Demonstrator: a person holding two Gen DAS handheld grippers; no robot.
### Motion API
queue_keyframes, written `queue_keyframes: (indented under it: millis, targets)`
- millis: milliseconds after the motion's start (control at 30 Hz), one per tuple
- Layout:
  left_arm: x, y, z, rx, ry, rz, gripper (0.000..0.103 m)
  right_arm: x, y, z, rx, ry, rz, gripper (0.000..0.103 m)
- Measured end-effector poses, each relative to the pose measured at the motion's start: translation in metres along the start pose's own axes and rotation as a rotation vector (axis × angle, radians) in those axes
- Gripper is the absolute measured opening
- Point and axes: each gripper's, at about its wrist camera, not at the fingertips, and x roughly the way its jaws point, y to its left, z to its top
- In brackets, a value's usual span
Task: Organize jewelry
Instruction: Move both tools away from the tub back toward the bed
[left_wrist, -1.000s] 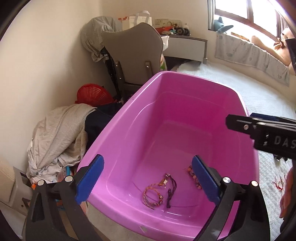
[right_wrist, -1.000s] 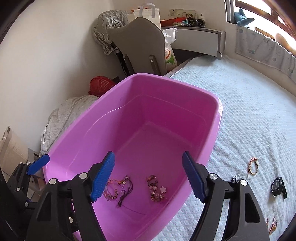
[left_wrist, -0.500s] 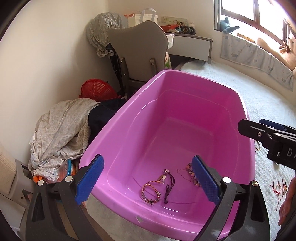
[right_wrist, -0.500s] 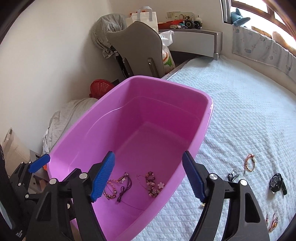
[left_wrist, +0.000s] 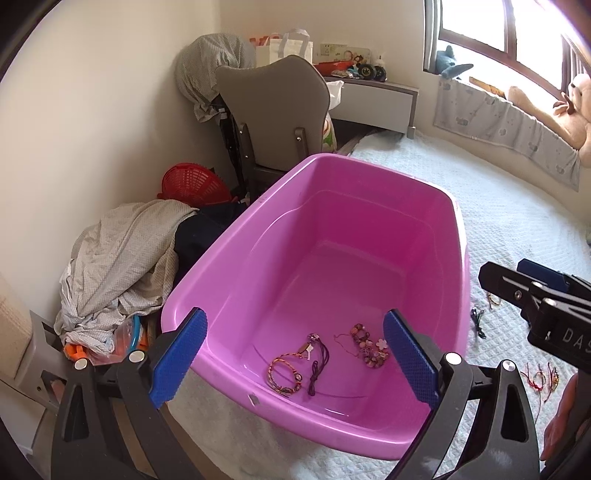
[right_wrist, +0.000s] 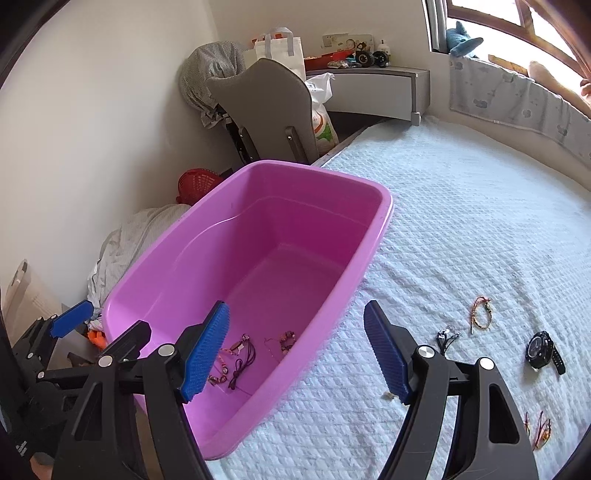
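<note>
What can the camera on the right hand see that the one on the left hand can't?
Only the right view shows the black watch lying on the bed cover. Only the left view shows the stuffed toy on the window ledge. Both show the pink tub with bracelets in its near end, the red basket, and open tools, left and right.

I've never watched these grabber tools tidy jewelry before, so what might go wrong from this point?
The black cord piece on the bedspread is thin and flat; the right gripper's wide-open fingers might pinch fabric with it or miss it.

The pink tub sits near the bed's edge above laundry; a nudge could slide it off.

The bracelets in the tub lie close together and may tangle.
</note>
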Motion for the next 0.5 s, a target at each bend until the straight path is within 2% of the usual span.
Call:
queue_keyframes:
  millis: [267,500]
  targets:
    - [-0.025,-0.019,-0.006,0.015,-0.023,-0.037,0.097,-0.028,-0.024,-0.026,0.044,-0.026,-0.025,0.072]
    - [-0.042,-0.043,-0.018,0.038,-0.033,-0.057,0.097,-0.058,-0.052,-0.064,0.073,-0.046,-0.066,0.072]
